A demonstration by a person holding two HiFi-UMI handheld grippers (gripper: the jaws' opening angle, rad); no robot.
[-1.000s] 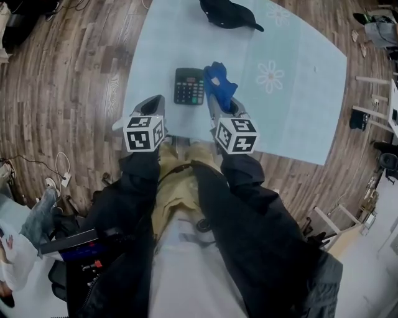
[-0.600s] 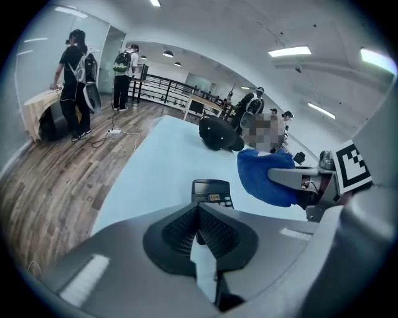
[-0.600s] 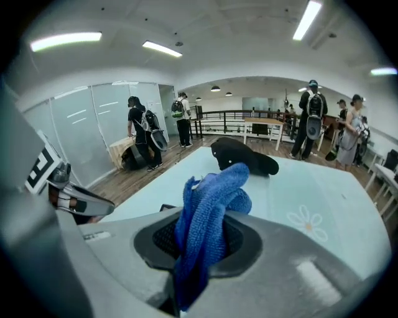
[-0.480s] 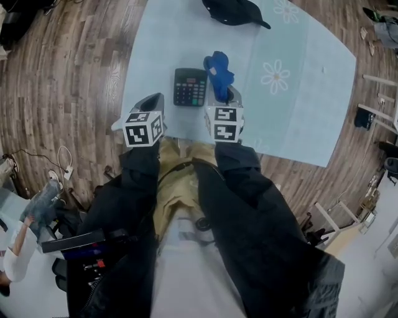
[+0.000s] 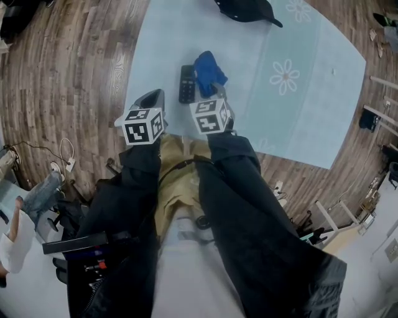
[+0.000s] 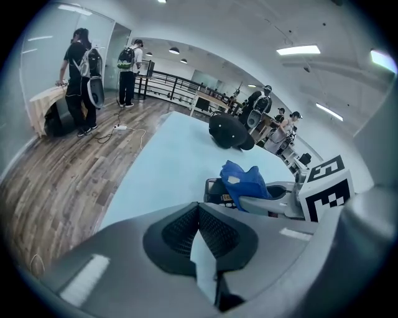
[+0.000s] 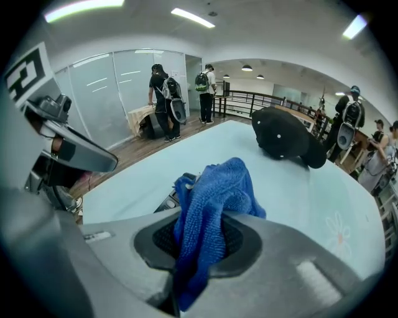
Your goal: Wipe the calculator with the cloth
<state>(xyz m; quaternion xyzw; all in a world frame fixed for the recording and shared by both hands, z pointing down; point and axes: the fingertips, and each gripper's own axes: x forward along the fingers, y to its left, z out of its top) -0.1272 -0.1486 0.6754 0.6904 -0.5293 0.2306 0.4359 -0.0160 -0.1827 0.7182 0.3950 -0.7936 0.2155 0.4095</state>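
Note:
A black calculator lies on the pale blue table. My right gripper is shut on a bunched blue cloth, which hangs over the calculator's right side and hides that part. In the right gripper view the cloth fills the jaws, with the calculator peeking out just beyond it. My left gripper sits to the left of the calculator near the table's front edge, shut with nothing in it. From there I see the cloth and the calculator to the right.
A black cap lies at the table's far side. A flower print marks the cloth to the right. Wooden floor surrounds the table. Several people stand far off by a glass wall.
My right gripper has carried the cloth leftward over the calculator, so the cloth now covers its right part. The left gripper has stayed where it was.

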